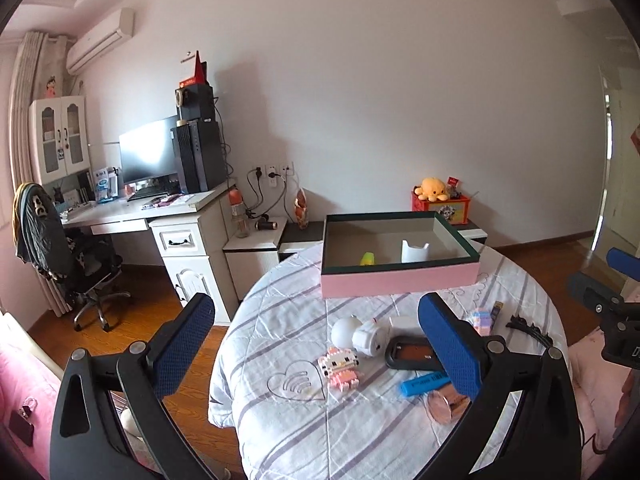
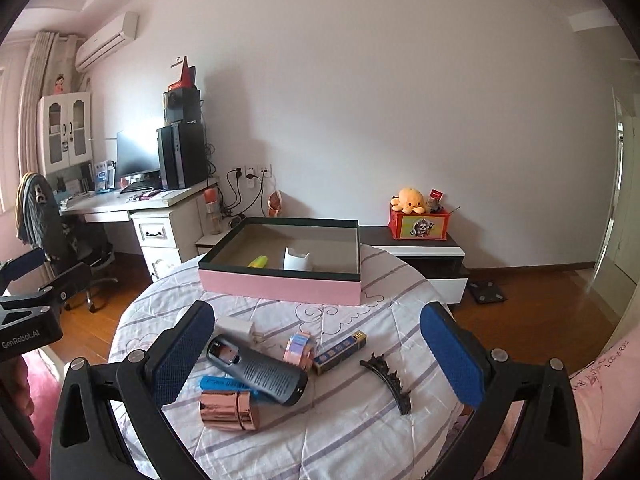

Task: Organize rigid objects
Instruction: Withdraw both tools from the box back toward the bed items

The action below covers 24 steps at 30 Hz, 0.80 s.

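The left claw (image 1: pixel 316 344) hangs wide open over the surface (image 1: pixel 280 432), holding nothing. The right claw (image 2: pixel 318 350) is wide open too (and empty). Below lie a shiny can (image 2: pixel 228 410), a gray gadget (image 2: pixel 264 376) and a black clip (image 2: pixel 390 376). Farther back, the pink box (image 2: pixel 280 286) holds 2 things: a white cup (image 2: pixel 297 260) and a yellow toy (image 2: pixel 258 262).

Creased striped cloth over the table (image 2: pixel 360 432), matt pink cardboard box (image 2: pixel 280 286), shiny rose-gold metallic cylinder (image 2: pixel 230 410), ribbed matt grey plastic device (image 2: pixel 268 376), dimpled blue rubbery finger pads (image 2: pixel 182 354), glossy wooden floor (image 2: pixel 532 316).
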Motion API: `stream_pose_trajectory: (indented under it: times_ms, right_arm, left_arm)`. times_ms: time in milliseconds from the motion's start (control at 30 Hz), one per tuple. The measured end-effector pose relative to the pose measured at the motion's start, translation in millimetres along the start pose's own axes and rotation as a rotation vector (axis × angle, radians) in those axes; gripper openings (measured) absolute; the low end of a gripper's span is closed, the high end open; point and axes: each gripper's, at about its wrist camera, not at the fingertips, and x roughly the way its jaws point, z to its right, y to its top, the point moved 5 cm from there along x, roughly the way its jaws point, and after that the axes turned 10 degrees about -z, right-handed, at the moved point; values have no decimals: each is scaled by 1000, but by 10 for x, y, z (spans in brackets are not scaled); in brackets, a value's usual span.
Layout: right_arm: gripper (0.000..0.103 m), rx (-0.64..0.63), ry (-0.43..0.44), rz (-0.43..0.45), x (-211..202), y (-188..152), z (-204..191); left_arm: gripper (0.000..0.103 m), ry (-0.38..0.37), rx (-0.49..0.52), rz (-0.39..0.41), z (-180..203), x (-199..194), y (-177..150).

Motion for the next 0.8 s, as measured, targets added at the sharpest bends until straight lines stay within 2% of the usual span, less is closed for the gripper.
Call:
stream_pose_trajectory:
  times_ms: [567, 800]
  right_arm:
    - [103, -24, 0, -31, -20, -181, -110]
    - [103, -19, -4, -77, 128, -306, -50]
  left_arm:
    - [103, -16, 15, -8, 64, -28, -85]
    - [103, -12, 6, -58, 3, 126, -215]
